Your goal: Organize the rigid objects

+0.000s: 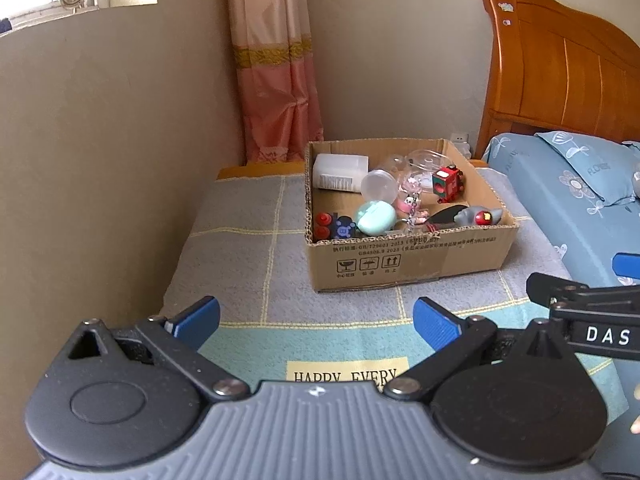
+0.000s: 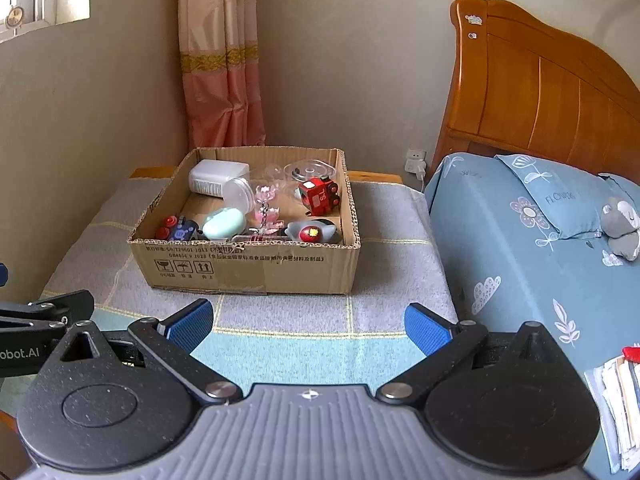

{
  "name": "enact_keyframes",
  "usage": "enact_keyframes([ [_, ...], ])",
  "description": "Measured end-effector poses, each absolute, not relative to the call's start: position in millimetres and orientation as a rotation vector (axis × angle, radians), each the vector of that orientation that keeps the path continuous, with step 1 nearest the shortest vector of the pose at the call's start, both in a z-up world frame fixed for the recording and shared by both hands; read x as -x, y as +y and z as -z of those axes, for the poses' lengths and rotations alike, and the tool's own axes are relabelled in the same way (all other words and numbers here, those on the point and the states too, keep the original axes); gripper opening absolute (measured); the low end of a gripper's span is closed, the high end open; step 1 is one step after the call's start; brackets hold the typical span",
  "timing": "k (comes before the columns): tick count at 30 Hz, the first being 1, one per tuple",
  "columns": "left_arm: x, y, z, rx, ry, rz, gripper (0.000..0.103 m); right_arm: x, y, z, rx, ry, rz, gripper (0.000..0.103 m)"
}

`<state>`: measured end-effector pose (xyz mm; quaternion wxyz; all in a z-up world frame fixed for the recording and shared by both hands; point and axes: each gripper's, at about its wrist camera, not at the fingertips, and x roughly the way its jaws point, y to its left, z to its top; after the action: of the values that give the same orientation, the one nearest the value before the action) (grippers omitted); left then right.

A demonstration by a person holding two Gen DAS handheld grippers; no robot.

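Note:
A shallow cardboard box (image 1: 408, 258) (image 2: 248, 266) stands on a cloth-covered table. Inside lie a white container (image 1: 340, 172) (image 2: 216, 178), a mint green case (image 1: 376, 218) (image 2: 223, 223), a red toy train (image 1: 448, 184) (image 2: 320, 195), a grey toy with a red spot (image 1: 478, 216) (image 2: 310, 233), clear plastic pieces and small red and blue toys (image 1: 334, 228) (image 2: 178, 229). My left gripper (image 1: 316, 322) is open and empty, in front of the box. My right gripper (image 2: 309, 326) is open and empty, also short of the box.
The grey and teal checked cloth (image 1: 248, 240) (image 2: 384, 264) covers the table. A bed with blue bedding (image 2: 520, 248) and a wooden headboard (image 2: 540, 92) stands on the right. A wall and a pink curtain (image 1: 276, 80) are behind. Papers (image 2: 620, 400) lie at the right.

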<state>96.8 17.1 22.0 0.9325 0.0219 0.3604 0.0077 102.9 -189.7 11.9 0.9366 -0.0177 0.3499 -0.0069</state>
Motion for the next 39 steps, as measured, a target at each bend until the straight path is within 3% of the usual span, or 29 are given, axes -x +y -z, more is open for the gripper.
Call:
enact_keyframes([
  [39,-96.2,12.4,-28.0,-0.055,0.718,-0.021,0.102,-99.9,-189.8,-14.7,0.032,0.699,0.011,0.103],
])
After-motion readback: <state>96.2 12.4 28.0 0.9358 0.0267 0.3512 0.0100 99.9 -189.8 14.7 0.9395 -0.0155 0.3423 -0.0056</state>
